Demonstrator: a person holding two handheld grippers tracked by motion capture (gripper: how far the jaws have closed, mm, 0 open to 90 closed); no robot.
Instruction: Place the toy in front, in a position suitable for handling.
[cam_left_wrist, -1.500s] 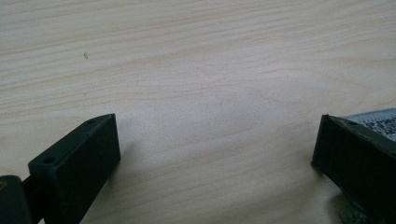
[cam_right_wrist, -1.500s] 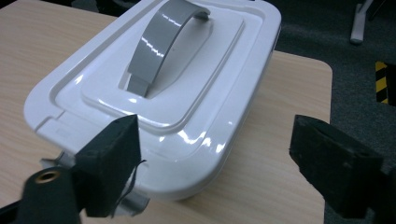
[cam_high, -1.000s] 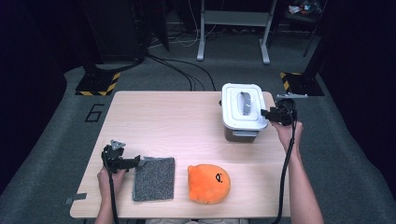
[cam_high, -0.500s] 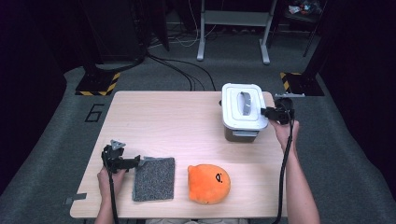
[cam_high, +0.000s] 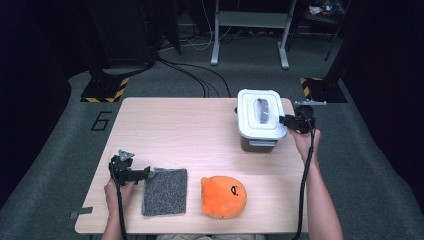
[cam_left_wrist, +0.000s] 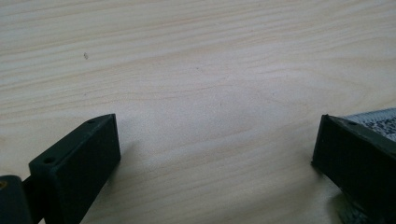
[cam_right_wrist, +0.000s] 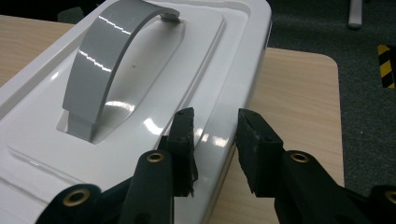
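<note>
Overhead view: white lidded box sits at the far right of the wooden table. Right hand-held gripper meets the lid's right edge. Left hand-held gripper rests near the front left, just beside a grey cloth; an orange plush toy lies to the cloth's right.

Left gripper view: jaws stand wide apart over bare wood, holding nothing, one jaw at the cloth's edge.

Right gripper view: jaws have just been closing and now pinch the lid's rim, beside its grey handle.
</note>
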